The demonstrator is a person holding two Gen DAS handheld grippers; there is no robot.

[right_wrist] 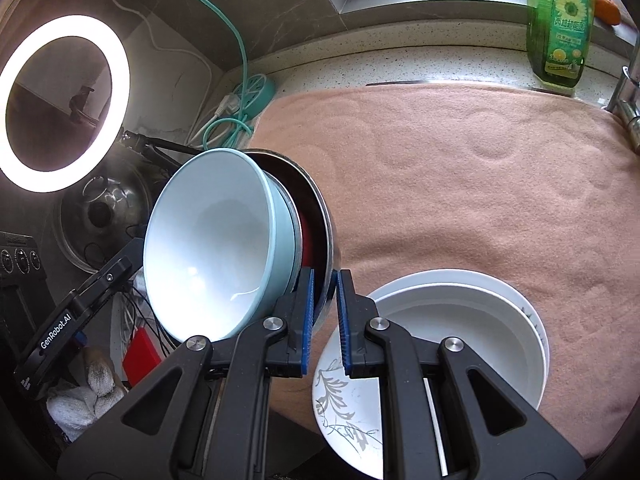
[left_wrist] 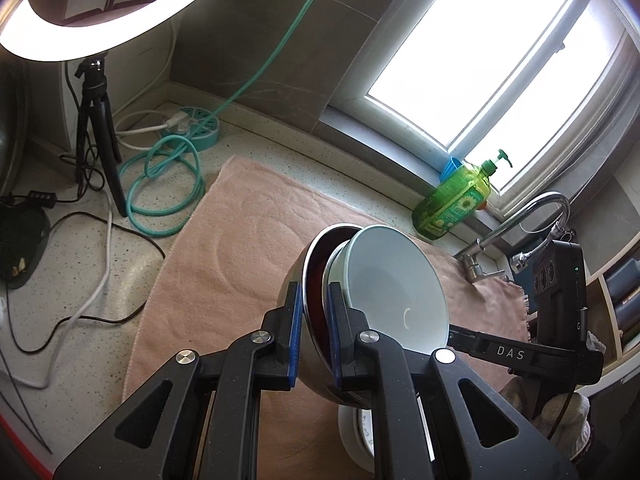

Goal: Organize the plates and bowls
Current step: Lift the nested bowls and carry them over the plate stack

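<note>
Pale blue ceramic bowl (right_wrist: 212, 248) nested in round steel bowl (right_wrist: 320, 232), both grippers (left_wrist: 314, 332) (right_wrist: 323, 320) clamped on opposite steel rims: lower level, evenly, toward near-right white plates (right_wrist: 460, 320).

A speckled pale countertop (left_wrist: 80, 288) ran under a bright window (left_wrist: 500, 68), dark grey wall tiles (left_wrist: 248, 40) behind. A lit ring light (right_wrist: 64, 104) glowed at the counter's left end; a pink towel (right_wrist: 460, 184) covered its middle.
</note>
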